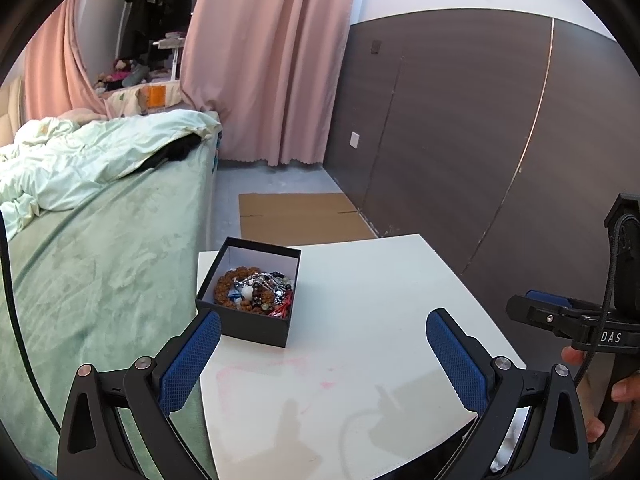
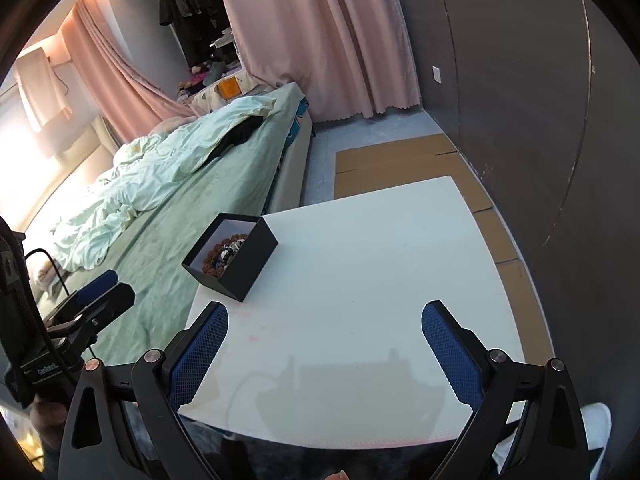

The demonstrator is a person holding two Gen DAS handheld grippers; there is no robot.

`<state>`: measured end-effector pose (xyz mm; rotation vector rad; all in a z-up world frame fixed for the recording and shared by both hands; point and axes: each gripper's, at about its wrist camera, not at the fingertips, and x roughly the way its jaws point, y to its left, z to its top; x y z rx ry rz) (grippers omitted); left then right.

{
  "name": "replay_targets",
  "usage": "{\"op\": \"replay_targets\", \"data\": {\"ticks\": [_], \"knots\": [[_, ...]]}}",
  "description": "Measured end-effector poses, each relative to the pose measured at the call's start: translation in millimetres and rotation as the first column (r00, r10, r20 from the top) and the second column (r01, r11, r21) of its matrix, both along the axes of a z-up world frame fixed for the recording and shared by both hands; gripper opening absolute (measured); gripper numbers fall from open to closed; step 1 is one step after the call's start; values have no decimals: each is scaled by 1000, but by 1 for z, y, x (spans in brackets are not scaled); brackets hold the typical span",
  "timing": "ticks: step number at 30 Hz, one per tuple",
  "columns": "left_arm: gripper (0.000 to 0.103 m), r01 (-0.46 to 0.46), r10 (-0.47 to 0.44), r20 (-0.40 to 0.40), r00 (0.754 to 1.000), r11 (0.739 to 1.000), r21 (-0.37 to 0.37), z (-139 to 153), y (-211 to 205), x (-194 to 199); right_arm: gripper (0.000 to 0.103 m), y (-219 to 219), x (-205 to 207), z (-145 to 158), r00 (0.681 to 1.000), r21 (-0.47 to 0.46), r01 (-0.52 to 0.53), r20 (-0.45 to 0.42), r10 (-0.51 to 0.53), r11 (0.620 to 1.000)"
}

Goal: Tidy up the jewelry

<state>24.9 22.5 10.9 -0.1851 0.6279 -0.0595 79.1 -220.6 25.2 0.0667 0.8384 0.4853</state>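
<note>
Smooth white square tabletop (image 1: 380,300) carries my matte black cardboard box (image 1: 250,292) of tangled beaded jewelry (image 1: 256,289) at its left edge; I hold left gripper (image 1: 323,360) and right gripper (image 2: 325,354) spread wide and empty near it.

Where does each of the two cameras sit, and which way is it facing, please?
Left wrist: on the left gripper, open, low over the table, facing the box, bed and curtain; right gripper and its hand at right edge.
Right wrist: on the right gripper, open, facing across the table; left gripper at left.
Shared: box, table, bed, curtain.
</note>
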Motion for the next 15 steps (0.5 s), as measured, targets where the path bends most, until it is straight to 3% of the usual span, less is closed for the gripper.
{"op": "replay_targets", "data": {"ticks": [15], "knots": [[102, 2, -2, 1, 1000, 1000, 1, 0, 1, -1, 98, 1, 0, 1, 1000, 0, 1, -2, -1, 1000]]}}
